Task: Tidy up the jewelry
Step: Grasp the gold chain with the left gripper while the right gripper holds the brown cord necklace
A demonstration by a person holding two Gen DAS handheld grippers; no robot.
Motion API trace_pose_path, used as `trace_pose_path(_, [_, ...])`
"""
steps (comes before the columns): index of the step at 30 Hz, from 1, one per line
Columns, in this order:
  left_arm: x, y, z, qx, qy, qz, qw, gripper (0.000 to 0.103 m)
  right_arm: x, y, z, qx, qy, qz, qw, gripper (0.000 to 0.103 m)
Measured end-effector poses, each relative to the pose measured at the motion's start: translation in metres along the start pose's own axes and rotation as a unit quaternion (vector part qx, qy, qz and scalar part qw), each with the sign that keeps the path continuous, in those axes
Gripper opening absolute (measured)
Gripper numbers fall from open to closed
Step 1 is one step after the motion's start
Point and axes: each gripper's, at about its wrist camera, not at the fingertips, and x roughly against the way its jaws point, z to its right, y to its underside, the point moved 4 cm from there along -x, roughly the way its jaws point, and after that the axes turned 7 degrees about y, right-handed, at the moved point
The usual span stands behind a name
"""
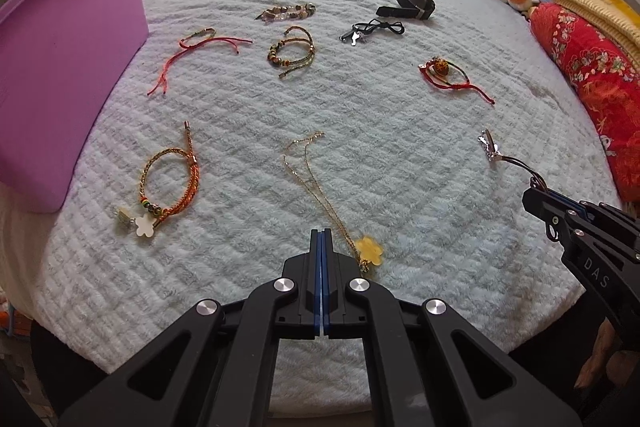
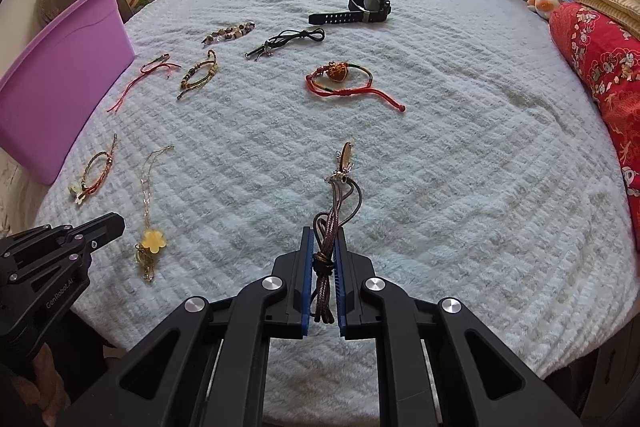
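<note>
1. The left gripper (image 1: 321,233) is matte black plastic with blue pads and round silver screws.
2. The right gripper (image 2: 323,233) looks the same.
3. White lettering marks each gripper's side.

On the bed (image 2: 440,147), a corded pendant (image 2: 345,157) lies just ahead of the right fingers (image 2: 307,279), a watch (image 2: 362,7) far beyond; a bin (image 2: 60,79) stands far left, a flower necklace (image 2: 151,239) beside the left fingers (image 1: 316,267).

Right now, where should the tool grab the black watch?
Grip the flat strap of the black watch, coming from above. The strap lies stretched out to the left on the blanket, thinner than the bulky case.
</note>
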Motion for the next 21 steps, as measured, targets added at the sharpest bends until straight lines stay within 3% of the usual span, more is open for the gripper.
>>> trace_pose_path(13, [0.027,-0.014,-0.01,-0.015,0.026,0.021,0.9993,0.001,0.013,-0.007,-0.002,-0.009,-0.004,0.007,1.0,0.01])
trace_pose_path(21, [0.001,0.002,0.005,-0.02,0.042,-0.016,0.9988,0.002,0.005,0.0,0.001,-0.015,-0.009,-0.006,1.0,0.01])
